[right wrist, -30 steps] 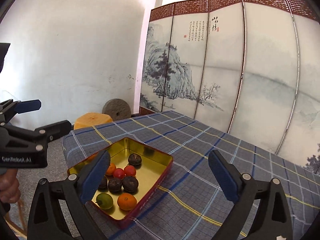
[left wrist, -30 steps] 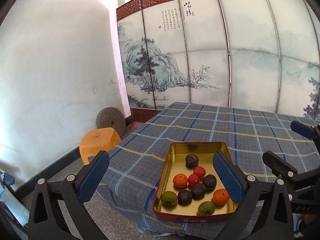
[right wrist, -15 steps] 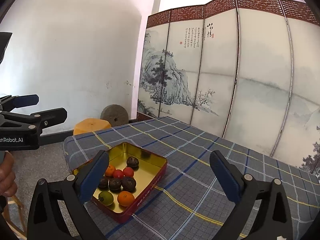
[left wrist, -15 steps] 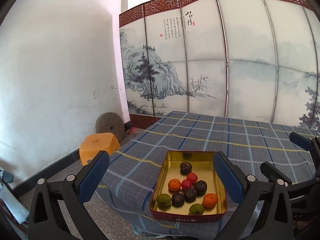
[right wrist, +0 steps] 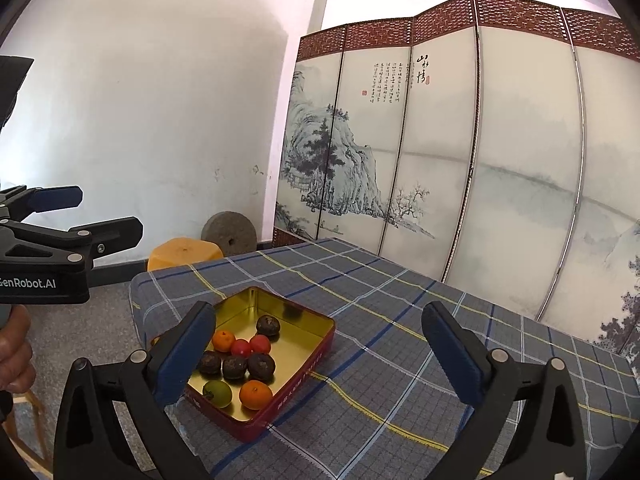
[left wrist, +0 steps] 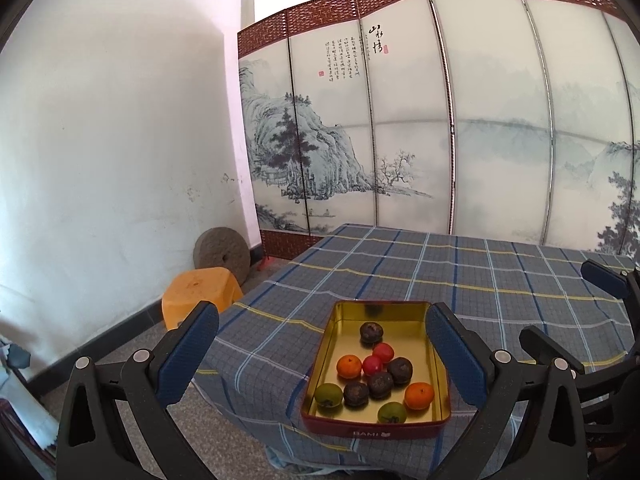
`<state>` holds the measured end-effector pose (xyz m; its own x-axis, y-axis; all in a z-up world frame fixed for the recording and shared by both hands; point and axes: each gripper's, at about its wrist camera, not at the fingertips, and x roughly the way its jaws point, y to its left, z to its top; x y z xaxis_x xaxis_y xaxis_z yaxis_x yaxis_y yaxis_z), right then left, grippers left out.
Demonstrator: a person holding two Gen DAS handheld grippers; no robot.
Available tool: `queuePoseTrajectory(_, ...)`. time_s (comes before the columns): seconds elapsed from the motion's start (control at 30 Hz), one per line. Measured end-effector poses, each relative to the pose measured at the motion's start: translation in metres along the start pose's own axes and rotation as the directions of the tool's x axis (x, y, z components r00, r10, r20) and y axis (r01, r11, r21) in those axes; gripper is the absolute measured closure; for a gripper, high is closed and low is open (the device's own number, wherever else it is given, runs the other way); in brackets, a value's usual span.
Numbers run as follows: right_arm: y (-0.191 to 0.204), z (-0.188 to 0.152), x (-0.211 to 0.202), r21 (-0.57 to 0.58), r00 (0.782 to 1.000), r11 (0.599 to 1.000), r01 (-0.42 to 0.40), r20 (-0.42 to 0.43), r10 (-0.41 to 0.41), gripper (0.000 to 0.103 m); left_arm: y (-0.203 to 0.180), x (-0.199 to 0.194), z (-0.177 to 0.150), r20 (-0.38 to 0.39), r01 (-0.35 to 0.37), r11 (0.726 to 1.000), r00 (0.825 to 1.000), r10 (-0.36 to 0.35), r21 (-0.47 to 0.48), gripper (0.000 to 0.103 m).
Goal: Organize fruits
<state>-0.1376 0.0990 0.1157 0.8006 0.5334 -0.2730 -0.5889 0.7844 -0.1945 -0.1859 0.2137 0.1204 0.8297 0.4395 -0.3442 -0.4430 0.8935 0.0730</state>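
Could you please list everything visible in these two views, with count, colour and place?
Tin: one, red outside, gold inside, near corner of the table.
Dark fruits: four, brown-black, in the tin.
Orange fruits: two, orange, in the tin.
Red fruits: two, red, touching, middle of the tin.
Green fruits: two, green, at the tin's near end.
Tablecloth: one, blue-grey plaid, covering the table.
Stool: one, orange, on the floor beside the table.
Millstone: one, grey, leaning on the wall.
Folding screen: one, white with ink landscape, behind the table.
Left gripper: black, blue pads, jaws open, empty.
Right gripper: same, jaws opening, empty.
Hand: one, holding the left gripper's handle.
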Motion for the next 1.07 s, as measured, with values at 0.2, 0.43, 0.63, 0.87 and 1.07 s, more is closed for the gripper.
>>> queuePoseTrajectory(0.2,-0.001,-0.002,0.001,0.004,1.0,1.0,-0.001,-0.008,0.001,0.0,0.001,0.0,-0.002,-0.012,0.004,1.0,1.0,-0.004,-0.002,0.0)
queuePoseTrajectory(0.43,-0.004,-0.005,0.0,0.01,1.0,1.0,0.0,-0.015,0.0,0.0,-0.001,0.006,-0.003,-0.027,0.005,1.0,1.0,-0.005,0.005,0.0)
queuePoseTrajectory(0.63,-0.019,-0.017,0.007,0.039,0.998,0.999,0.004,-0.058,-0.002,0.0,-0.007,0.022,-0.007,-0.075,0.035,0.999,0.997,-0.034,0.012,0.0)
queuePoseTrajectory(0.87,-0.093,-0.055,0.04,0.086,0.968,0.991,0.098,-0.238,-0.075,0.0,-0.019,0.043,-0.006,-0.12,0.033,0.998,0.992,-0.027,0.046,0.0)
queuePoseTrajectory(1.07,-0.195,-0.113,0.088,0.11,0.85,0.957,0.27,-0.494,-0.183,0.0,-0.03,0.057,-0.007,-0.162,0.018,0.996,0.987,-0.004,0.085,0.0)
